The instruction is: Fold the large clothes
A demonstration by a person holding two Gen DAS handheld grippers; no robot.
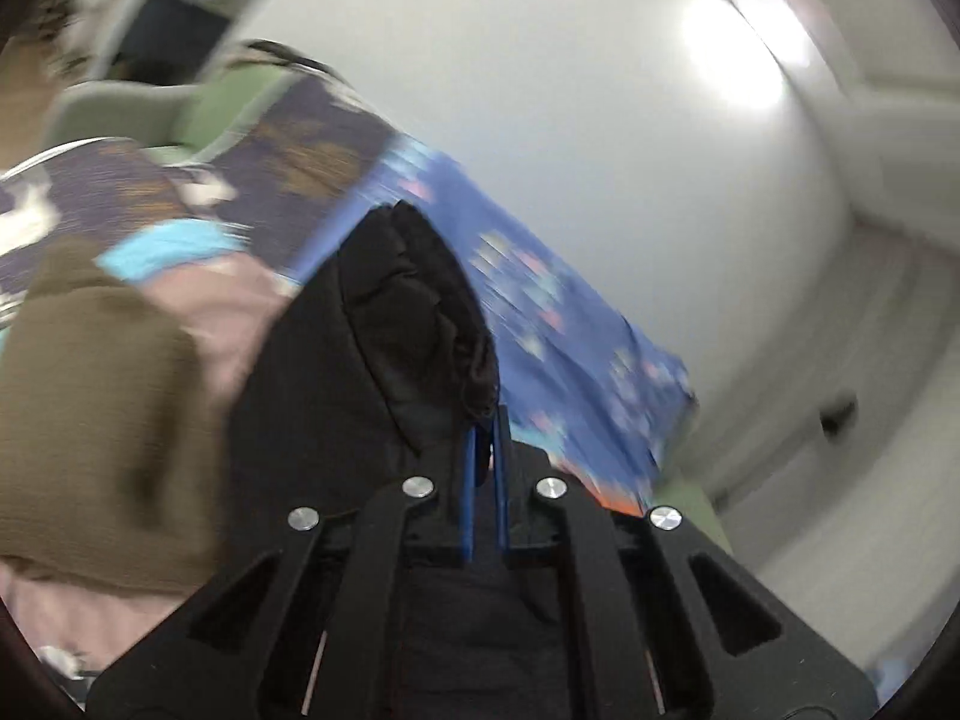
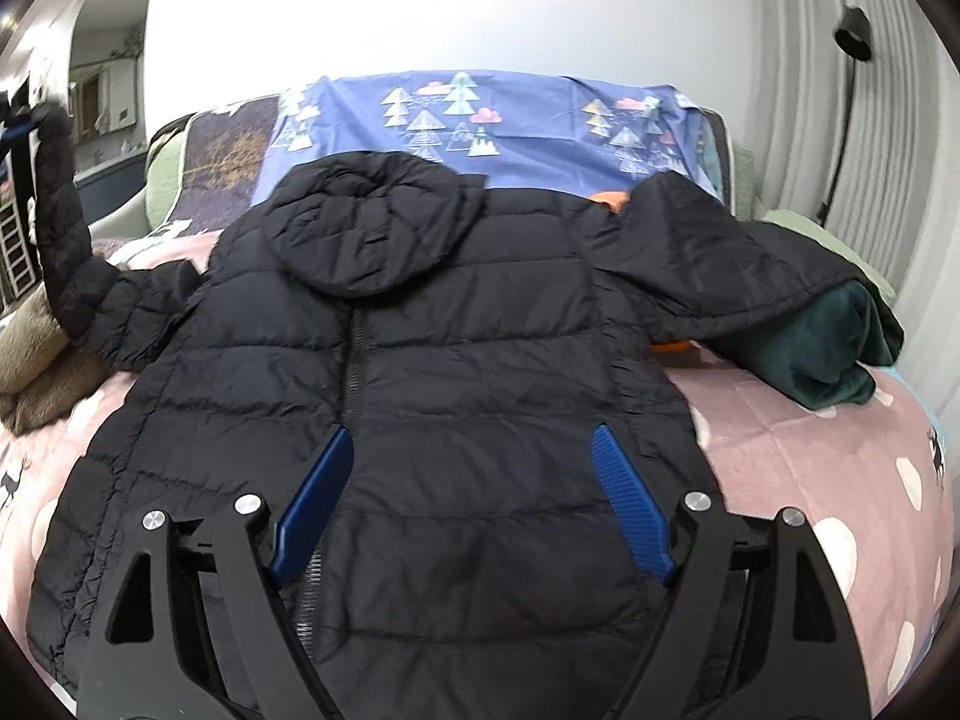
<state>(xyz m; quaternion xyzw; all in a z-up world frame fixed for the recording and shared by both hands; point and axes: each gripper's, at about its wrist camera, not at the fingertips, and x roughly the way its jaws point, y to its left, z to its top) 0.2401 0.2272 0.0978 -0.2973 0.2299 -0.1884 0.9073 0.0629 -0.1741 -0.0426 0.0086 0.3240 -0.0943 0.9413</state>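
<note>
Black puffer jacket (image 2: 456, 372) hem cut off, left gripper (image 1: 485, 420) pinching blurred sleeve (image 1: 414, 312)

Left tool (image 1: 485, 450): jaws pinched on black jacket sleeve (image 1: 414, 312). Blurred behind: blue sheet (image 1: 570, 324), brown garment (image 1: 96, 420), white wall (image 1: 540, 90).
</note>
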